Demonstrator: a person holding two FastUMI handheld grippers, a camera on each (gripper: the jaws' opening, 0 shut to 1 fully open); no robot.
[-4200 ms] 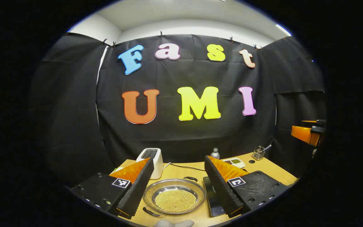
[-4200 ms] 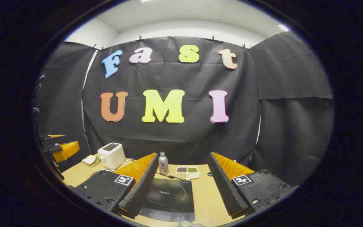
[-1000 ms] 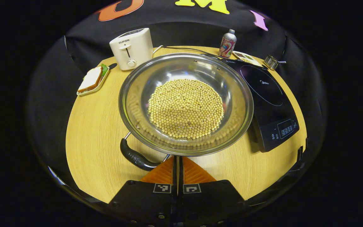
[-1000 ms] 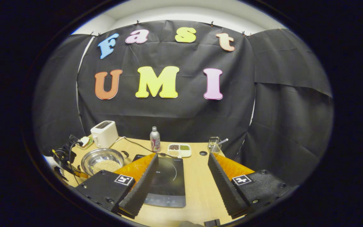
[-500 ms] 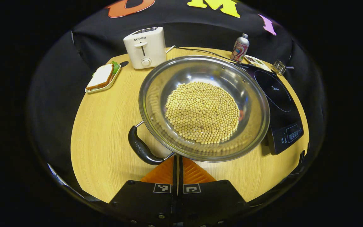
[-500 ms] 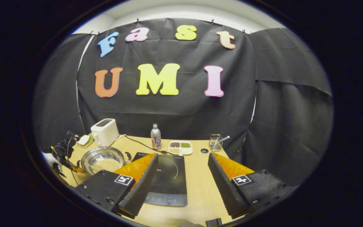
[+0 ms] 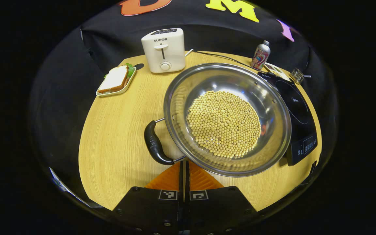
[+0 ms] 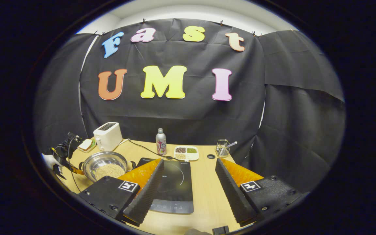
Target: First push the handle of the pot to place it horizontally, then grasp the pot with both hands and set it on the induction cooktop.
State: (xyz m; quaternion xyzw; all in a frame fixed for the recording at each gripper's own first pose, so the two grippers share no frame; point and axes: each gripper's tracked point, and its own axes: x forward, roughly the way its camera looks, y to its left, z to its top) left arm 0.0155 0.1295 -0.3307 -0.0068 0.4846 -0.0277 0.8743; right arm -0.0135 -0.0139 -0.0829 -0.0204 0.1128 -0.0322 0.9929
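Plainly, the pot [image 7: 227, 119] is a wide, shallow steel vessel sitting on the wooden table [image 7: 116, 137], and its bottom is covered by a round heap of small pale yellow beans [image 7: 224, 123]. In the left gripper view the left gripper [image 7: 184, 171] has its two fingers pressed together with nothing between them, their tips just at the pot's near rim beside the lower end of the black handle [image 7: 155, 147], which curves along the pot's left side. The induction cooktop [image 7: 297, 114] lies flat just to the right of the pot, its edge partly hidden behind the pot's rim. A small tray [image 7: 116, 81] near the toaster [image 7: 164, 49] holds a sandwich with a bit of green leaf. In the right gripper view the right gripper [image 8: 188, 186] hangs above the cooktop with its fingers spread wide and empty. Farther back there, a white divided dish [image 8: 186, 152] holds dark, green and pale fillings in separate compartments, a bottle [image 8: 160, 141] stands upright beside it, and a wire holder [image 8: 222, 150] has a utensil leaning in it.
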